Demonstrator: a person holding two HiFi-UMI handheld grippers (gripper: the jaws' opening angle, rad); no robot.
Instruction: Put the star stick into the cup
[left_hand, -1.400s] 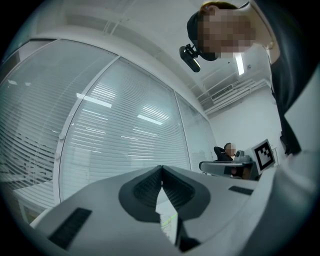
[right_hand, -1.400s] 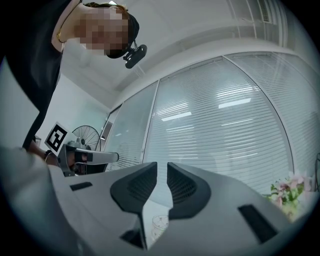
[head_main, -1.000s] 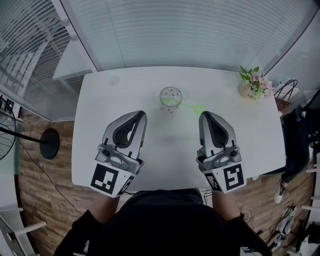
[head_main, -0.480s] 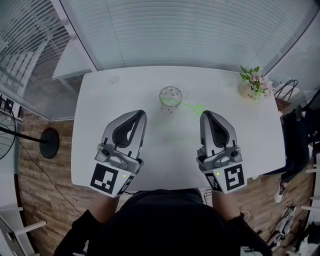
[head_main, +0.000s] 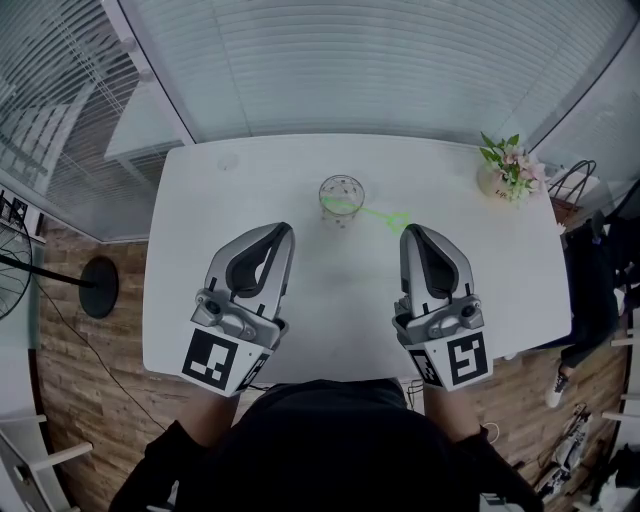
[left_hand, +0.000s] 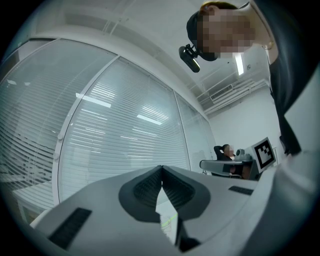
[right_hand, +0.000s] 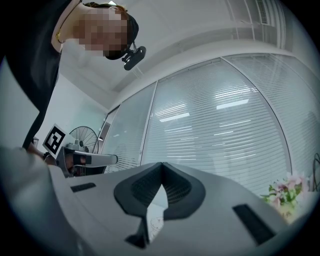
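Left tongs (head_main: 285, 230) and right tongs (head_main: 408, 232) are sitting closed and empty; the star stick (head_main: 388, 214) is lying outside the cup (head_main: 342, 190).
Head view: the green stick is lying on the white bench (head_main: 190, 290) at the cup's 4 o'clock. Left gripper view: jaws are meeting, nothing between. Right gripper view: jaws are meeting too, empty.

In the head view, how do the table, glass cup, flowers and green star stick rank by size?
Largest: table, by far.
Next: flowers and glass cup look alike, unranked.
Smallest: green star stick, very thin.
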